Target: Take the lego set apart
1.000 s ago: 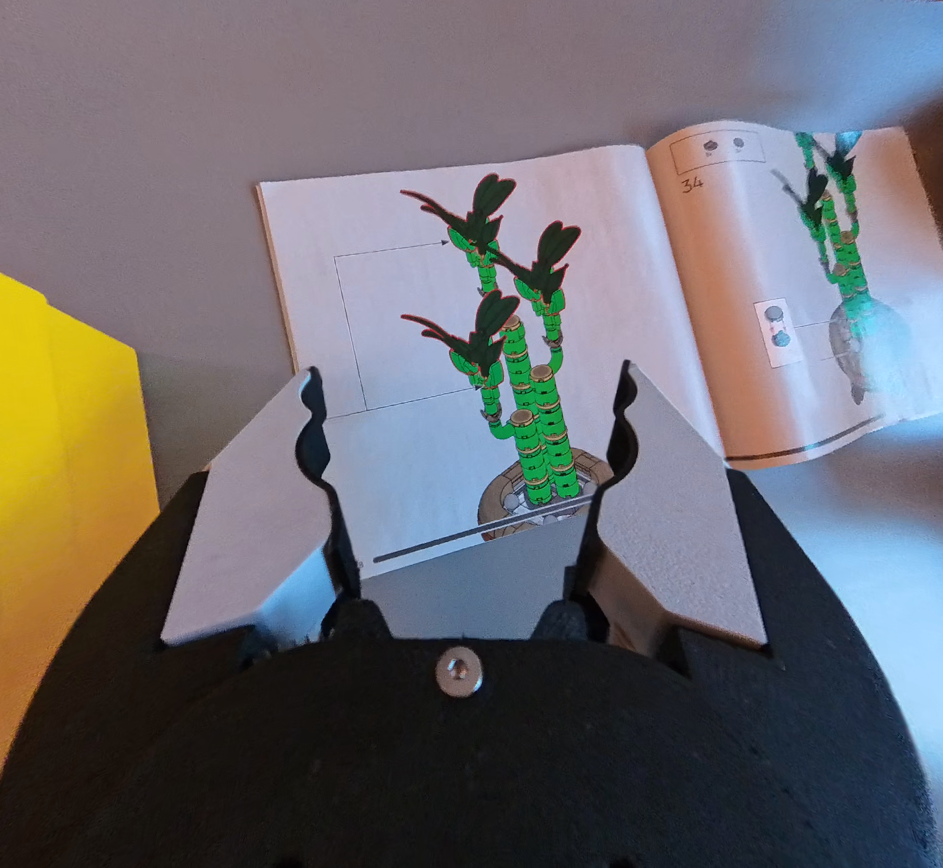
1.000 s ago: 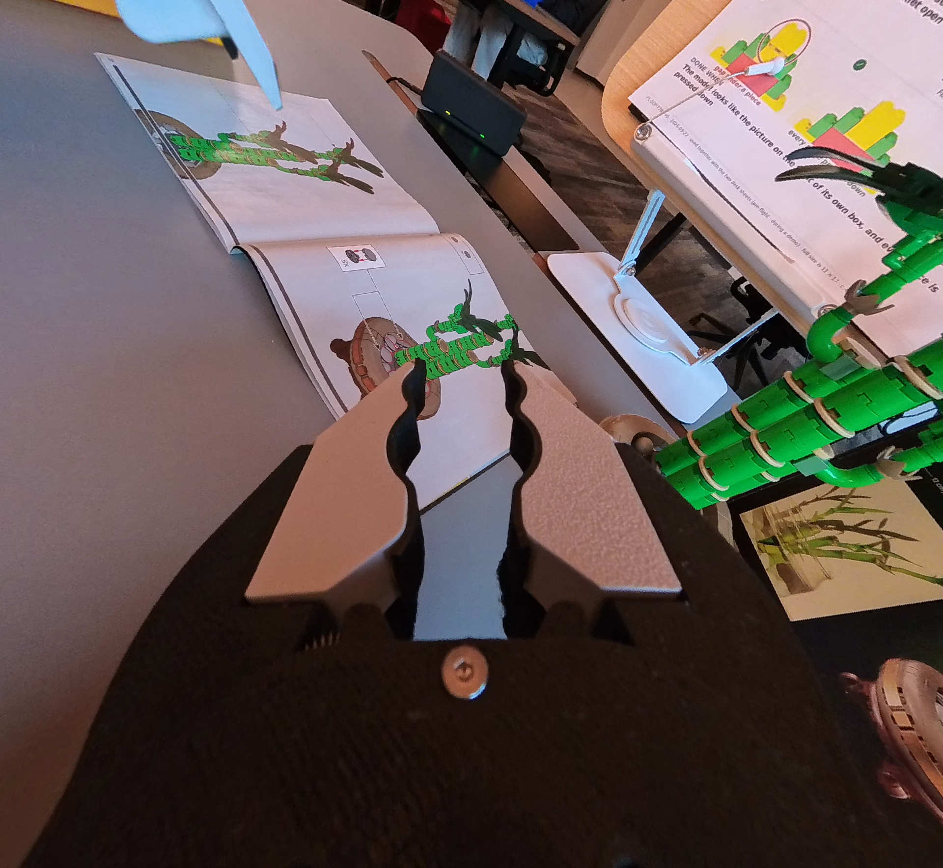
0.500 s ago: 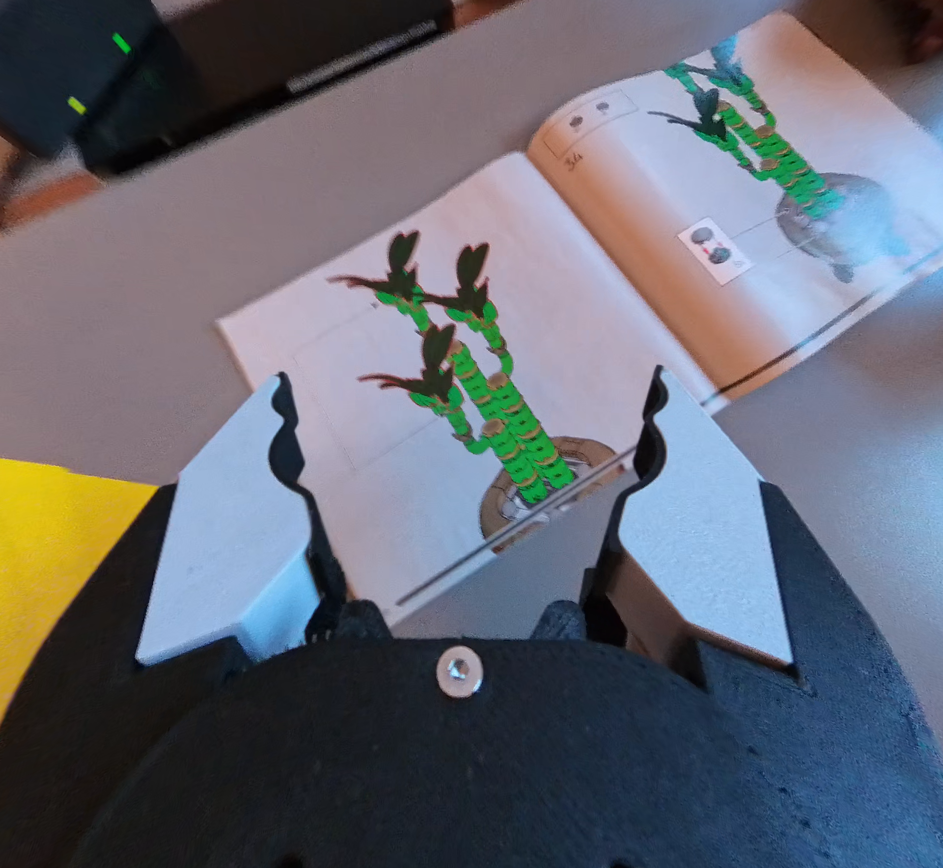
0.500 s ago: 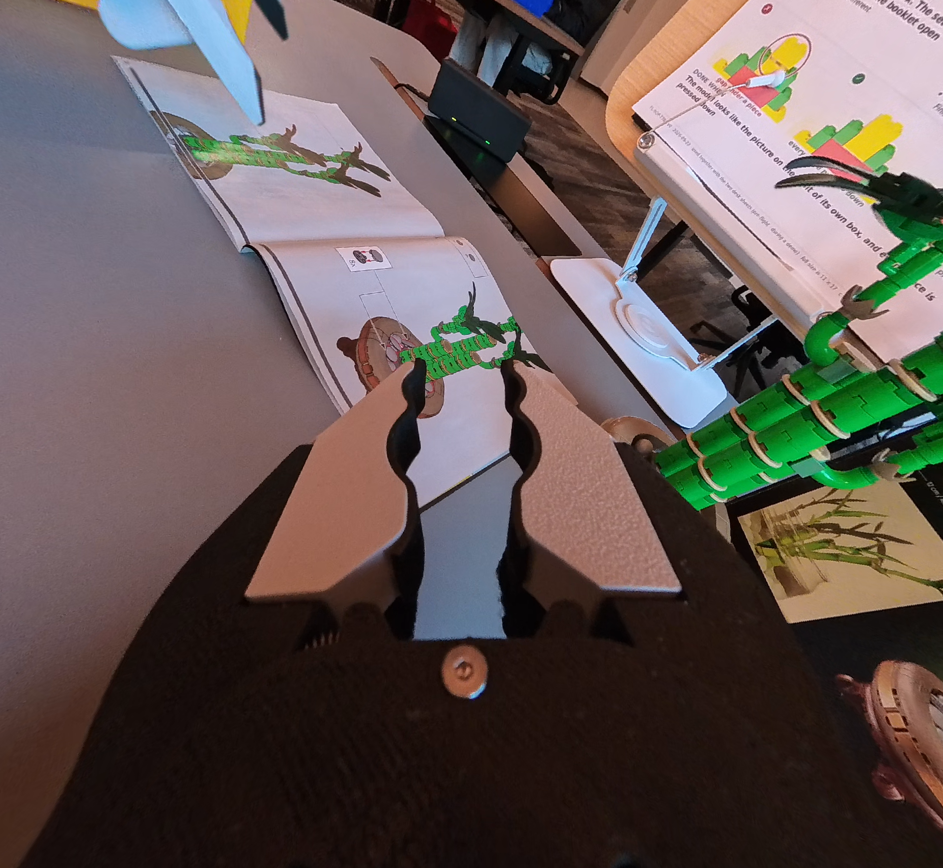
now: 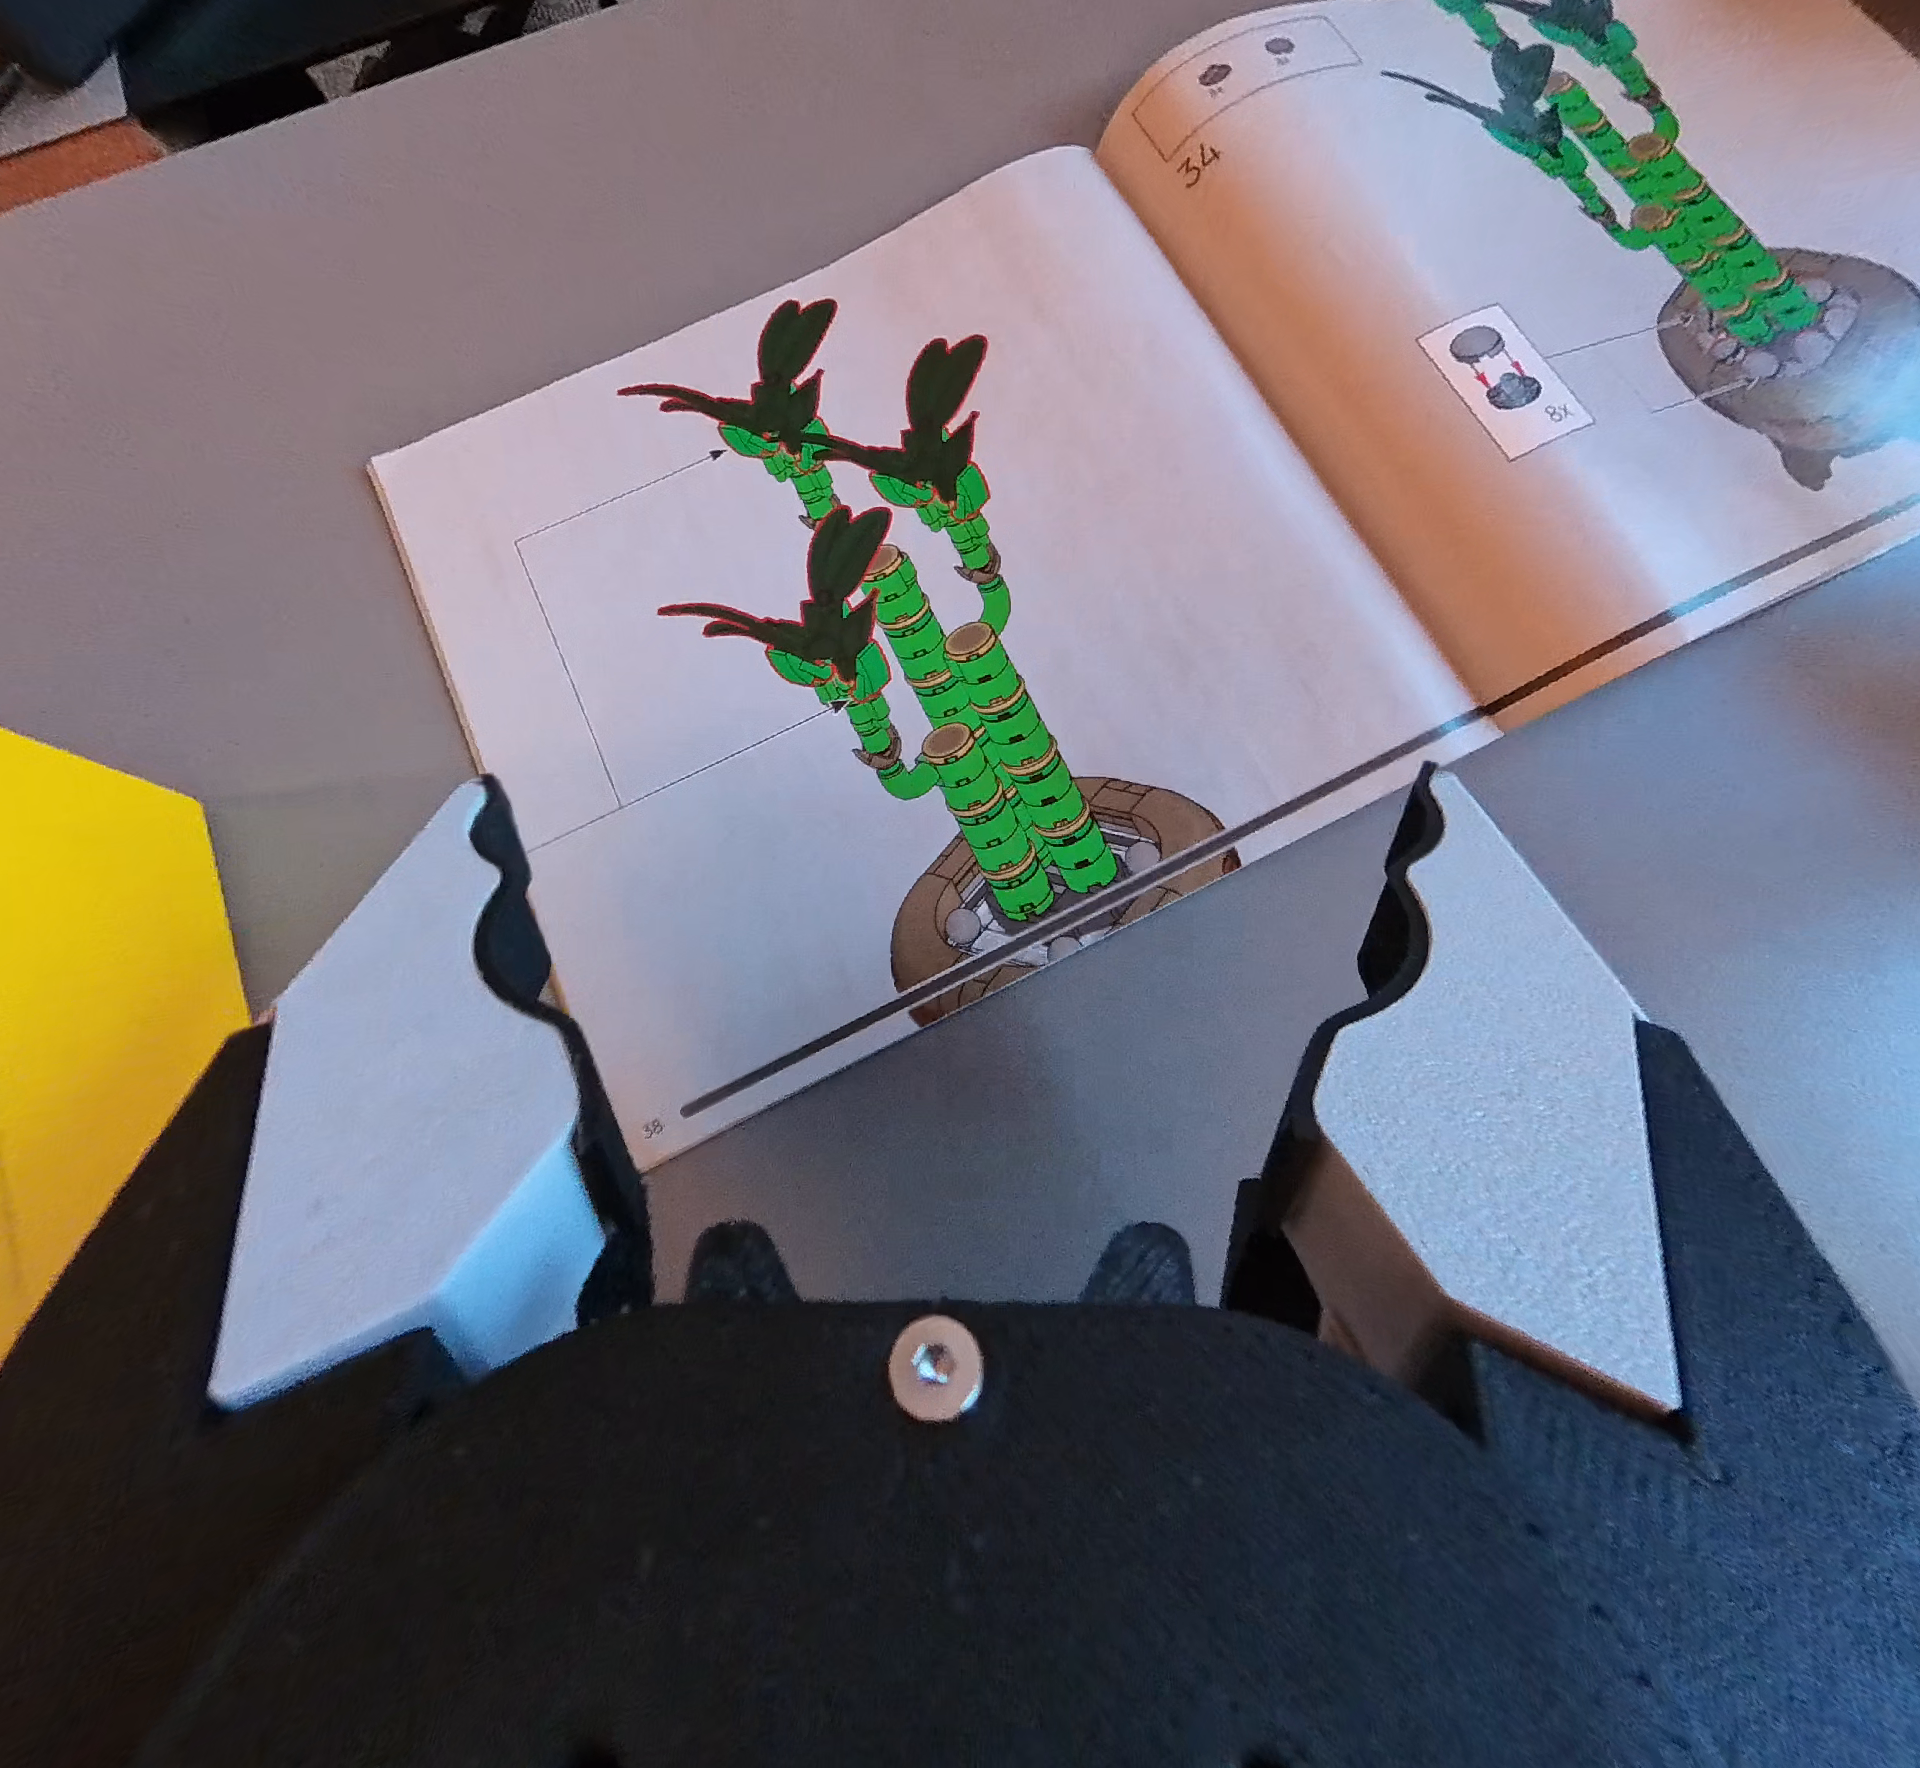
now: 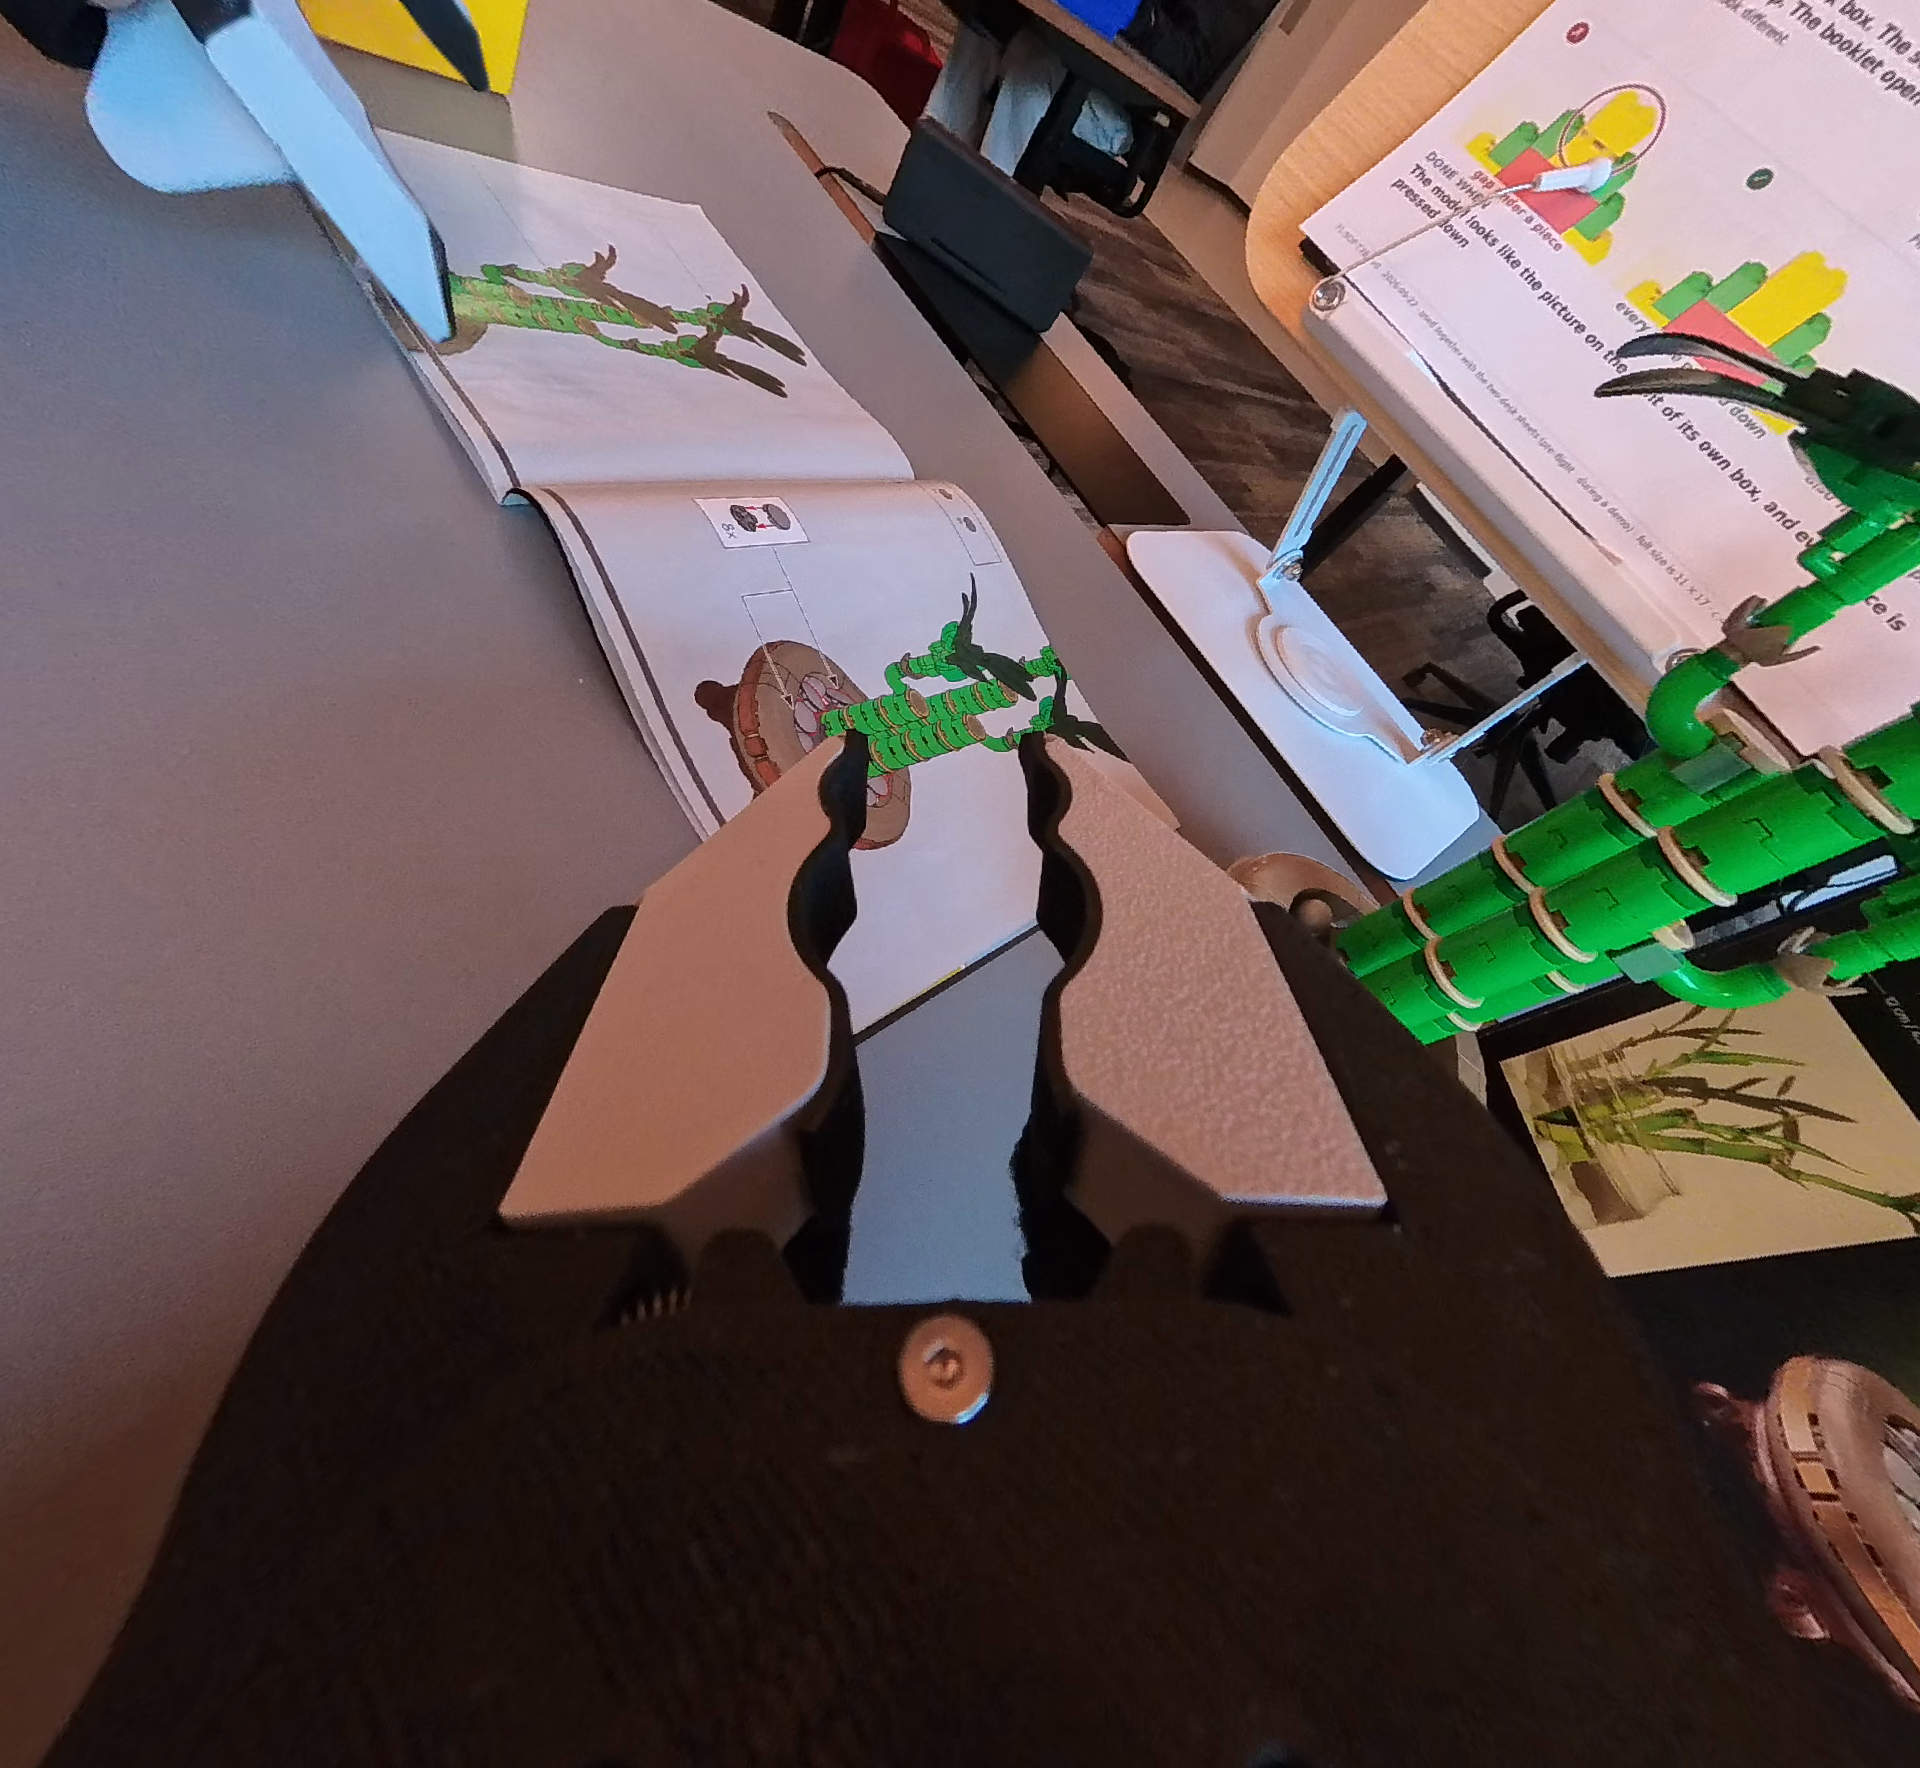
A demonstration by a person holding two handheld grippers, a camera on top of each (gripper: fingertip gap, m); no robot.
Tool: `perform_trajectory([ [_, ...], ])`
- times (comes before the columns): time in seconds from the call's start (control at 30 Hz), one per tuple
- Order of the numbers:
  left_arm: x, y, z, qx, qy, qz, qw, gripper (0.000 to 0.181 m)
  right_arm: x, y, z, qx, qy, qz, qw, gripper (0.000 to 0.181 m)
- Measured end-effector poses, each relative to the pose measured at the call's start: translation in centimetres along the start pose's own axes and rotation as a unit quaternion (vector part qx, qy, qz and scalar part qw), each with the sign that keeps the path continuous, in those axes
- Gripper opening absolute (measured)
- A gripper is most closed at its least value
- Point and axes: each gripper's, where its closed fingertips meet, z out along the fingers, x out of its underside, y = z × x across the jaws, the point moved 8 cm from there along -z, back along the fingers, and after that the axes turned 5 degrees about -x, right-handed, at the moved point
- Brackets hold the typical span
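The green lego bamboo model (image 6: 1621, 887) shows only in the right wrist view, at the right edge, with dark leaves at its top; its base is mostly hidden behind my right gripper. My right gripper (image 6: 938, 752) hovers over the grey table (image 6: 260, 679), left of the model and apart from it, its jaws a narrow gap apart and empty. My left gripper (image 5: 956, 788) is wide open and empty over the near edge of the open instruction booklet (image 5: 1039, 471). It also shows in the right wrist view (image 6: 447, 201), above the booklet (image 6: 675, 430).
A yellow box (image 5: 94, 991) stands left of the left gripper. A printed box with a bamboo picture (image 6: 1704, 1136) lies under the model. A white stand (image 6: 1309, 679) holding an instruction sheet (image 6: 1662, 243) and a black device (image 6: 977, 232) sit beyond the table's far edge.
My left gripper has opened wider and swung, bringing the booklet closer and more to the right. My right gripper has barely moved.
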Motion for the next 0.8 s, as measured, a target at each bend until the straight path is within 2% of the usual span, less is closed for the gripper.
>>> perform_trajectory([
  [0.13,0.4,-0.8,0.8,-0.006,0.022,0.029,0.999,0.158,0.0,0.0,0.0,0.000,0.000,-0.001,1.000,0.029],
  [0.23,1.0,-0.9,1.4,0.005,0.043,0.020,0.999,0.158,0.0,0.1,0.0,-0.001,0.000,-0.003,1.000,0.029],
  [0.33,0.8,-1.0,1.4,0.025,0.032,-0.001,0.999,0.158,-0.1,0.1,0.0,-0.001,0.001,-0.006,1.000,0.029],
  [0.8,1.3,0.0,1.8,-0.003,0.063,-0.017,0.998,0.155,0.0,0.2,0.2,-0.004,0.004,-0.008,1.000,0.029],
])
